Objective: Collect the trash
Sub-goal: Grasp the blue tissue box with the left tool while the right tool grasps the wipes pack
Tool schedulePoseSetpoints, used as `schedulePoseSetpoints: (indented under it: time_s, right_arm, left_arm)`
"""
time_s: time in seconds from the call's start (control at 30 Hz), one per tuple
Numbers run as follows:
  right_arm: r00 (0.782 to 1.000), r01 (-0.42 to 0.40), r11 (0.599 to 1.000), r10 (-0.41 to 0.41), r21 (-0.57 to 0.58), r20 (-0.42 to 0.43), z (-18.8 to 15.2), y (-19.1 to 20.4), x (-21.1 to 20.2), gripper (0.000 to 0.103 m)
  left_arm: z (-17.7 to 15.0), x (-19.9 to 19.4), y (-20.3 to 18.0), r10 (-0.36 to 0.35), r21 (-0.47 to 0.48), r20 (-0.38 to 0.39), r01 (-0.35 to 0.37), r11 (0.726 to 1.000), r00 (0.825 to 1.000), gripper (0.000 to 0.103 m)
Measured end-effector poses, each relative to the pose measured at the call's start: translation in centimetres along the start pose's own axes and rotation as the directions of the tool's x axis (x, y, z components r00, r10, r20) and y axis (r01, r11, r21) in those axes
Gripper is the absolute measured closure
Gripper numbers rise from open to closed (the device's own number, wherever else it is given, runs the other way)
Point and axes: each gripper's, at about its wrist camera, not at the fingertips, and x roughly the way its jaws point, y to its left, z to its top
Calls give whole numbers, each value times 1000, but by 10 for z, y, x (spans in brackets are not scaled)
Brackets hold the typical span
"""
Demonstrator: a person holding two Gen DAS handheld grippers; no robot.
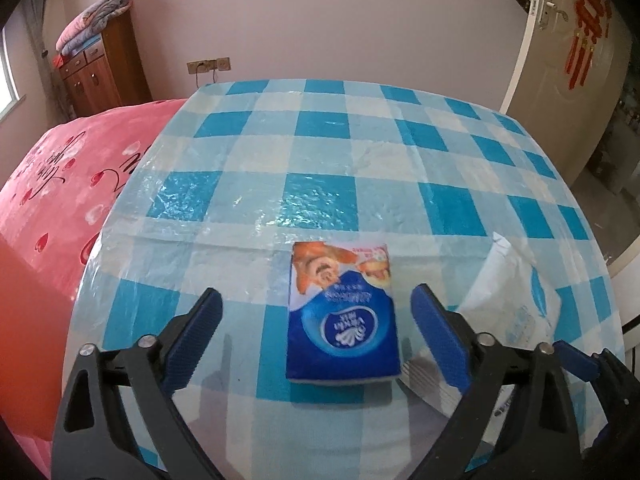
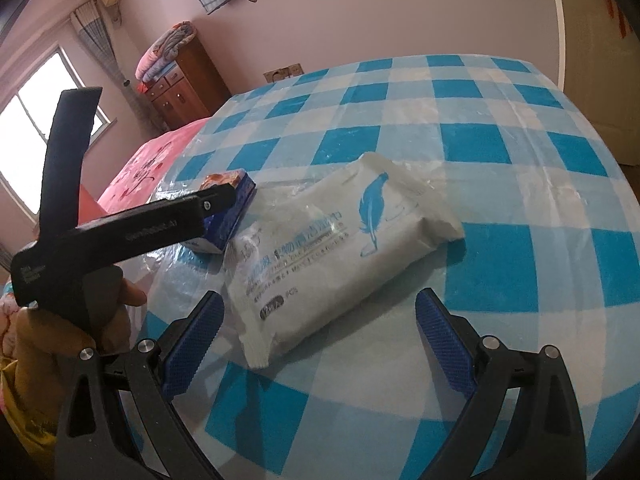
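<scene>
The left gripper hangs over the near part of the checked table with its blue-padded jaws spread wide, one on either side of a small blue carton that lies flat on the cloth; the pads stand clear of the carton's sides and nothing is pinched. The right gripper is likewise spread and empty, aimed down at a white wipes packet that lies askew just beside the carton, its near crimped end sitting between the two pads without touching either. In the right wrist view the left tool shows from the side, its finger crossing in front of the carton, with the person's hand wrapped round the handle. Both pieces of trash rest near the front edge of the table, close together, the packet to the carton's right. No bin or bag is visible in either view, so where they are meant to go cannot be told. The step in hand looks like the approach to a first pick, each tool lined up on its own item. The next move calls for lowering the left jaws until the pads flank the carton's long sides, then squeezing evenly; the soft packet will likely deform, so the right needs a grip across its body, not its crimped end
</scene>
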Motion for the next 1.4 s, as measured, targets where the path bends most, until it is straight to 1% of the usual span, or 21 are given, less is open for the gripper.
schedulePoseSetpoints:
  time_s: [0.03, 0.07, 0.13, 0.23, 0.33, 0.47, 0.53, 0.77, 0.9, 1.0, 1.1, 1.2, 1.27, 1.4]
  right_arm:
    - [1000, -2, 1000, 2, 1, 0, 1, 0, 1, 8]
    - [1000, -5, 1000, 5, 2, -1, 3, 0, 2, 8]
    - [1000, -12, 1000, 12, 3, -2, 6, 1, 5, 8]
    - [1000, -11, 1000, 11, -2, -2, 11, 3, 9, 8]
    - [1000, -8, 1000, 8, -6, -1, 16, 4, 14, 8]
    - [1000, 1, 1000, -1, -16, -9, 26, 6, 22, 8]
    - [1000, 12, 999, -12, -35, -20, 32, 8, 28, 8]
    - [998, 58, 992, -62, -112, -29, 47, 20, 48, 8]
    - [994, 97, 980, -103, -176, -29, 48, 31, 56, 6]
    - [988, 140, 960, -152, -240, -30, 44, 40, 62, 6]
    - [987, 144, 955, -158, -257, -33, 43, 42, 64, 6]
    - [983, 168, 947, -183, -275, -31, 42, 44, 66, 9]
    - [982, 175, 944, -189, -278, -23, 41, 44, 64, 16]
    - [982, 177, 940, -188, -292, -13, 38, 45, 61, 21]
  left_arm:
    - [1, 2, 1, -2, -5, -4, 2, 1000, 1000, 21]
    - [1, 4, 3, -14, -16, -11, 14, 1000, 1000, 22]
    - [1, 6, 6, -23, -32, -14, 23, 999, 1000, 30]
    - [0, 7, 8, -15, -36, -17, 14, 999, 1000, 39]
    - [-3, 8, 12, -26, -50, -16, 25, 998, 1000, 46]
    - [-6, 5, 16, -35, -63, -11, 35, 997, 999, 48]
    - [-6, 4, 17, -37, -65, -10, 37, 997, 999, 50]
    - [-9, 2, 27, -31, -80, -3, 31, 996, 1000, 50]
    - [-9, 3, 27, -23, -72, 6, 24, 997, 1000, 50]
    - [-9, 4, 26, -17, -68, 12, 18, 998, 1000, 50]
    - [-8, 4, 27, -18, -70, 16, 19, 997, 1000, 50]
    - [-9, 4, 28, -18, -70, 22, 19, 997, 1000, 50]
    - [-10, 3, 28, -17, -70, 28, 19, 997, 999, 50]
    - [-10, 2, 28, -16, -68, 31, 18, 997, 999, 50]
